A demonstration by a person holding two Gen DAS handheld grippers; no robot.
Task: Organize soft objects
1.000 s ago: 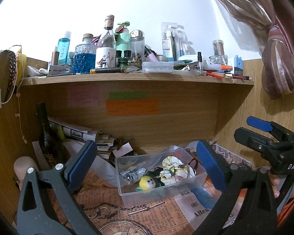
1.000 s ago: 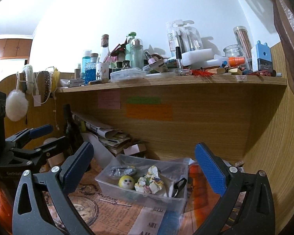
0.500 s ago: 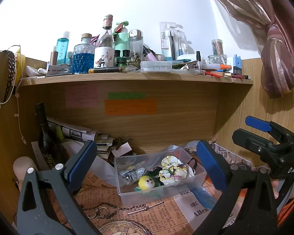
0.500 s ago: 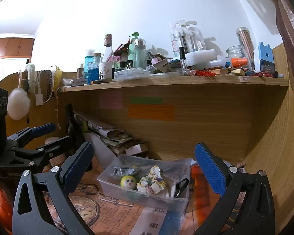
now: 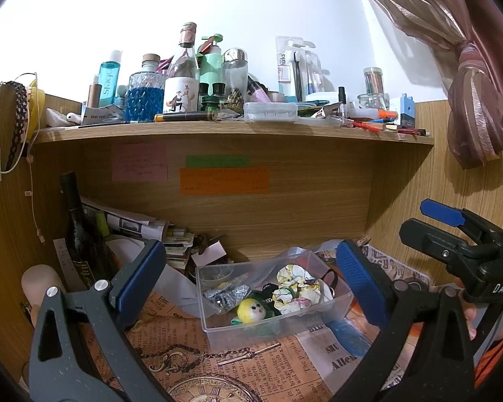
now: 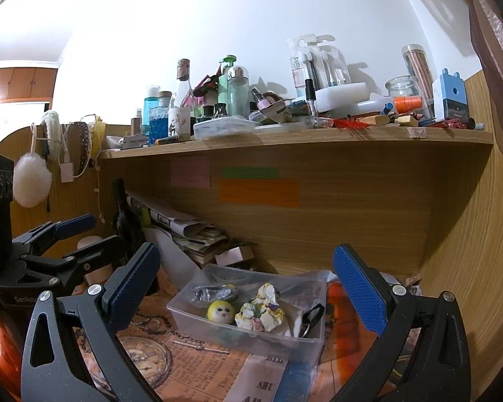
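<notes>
A clear plastic bin (image 5: 278,328) (image 6: 251,338) sits on the newspaper-covered desk under the shelf. In it lie a floral scrunchie (image 5: 298,288) (image 6: 260,311), a yellow round-faced plush (image 5: 250,311) (image 6: 220,312), a silver scrunchie (image 5: 226,293) (image 6: 211,291) and a black hair tie (image 6: 312,315). My left gripper (image 5: 251,278) is open and empty, held back from the bin. My right gripper (image 6: 246,274) is open and empty, also short of the bin. Each gripper shows at the side of the other's view.
A crowded shelf (image 5: 231,127) of bottles and tubes hangs above. A dark wine bottle (image 5: 80,231) and stacked papers (image 5: 141,227) stand at the back left. A pocket-watch chain (image 5: 198,358) lies in front of the bin. A curtain (image 5: 469,100) hangs at the right.
Both grippers have drawn back and risen slightly, so the bin sits a little lower and smaller in view. Nothing was picked up.
</notes>
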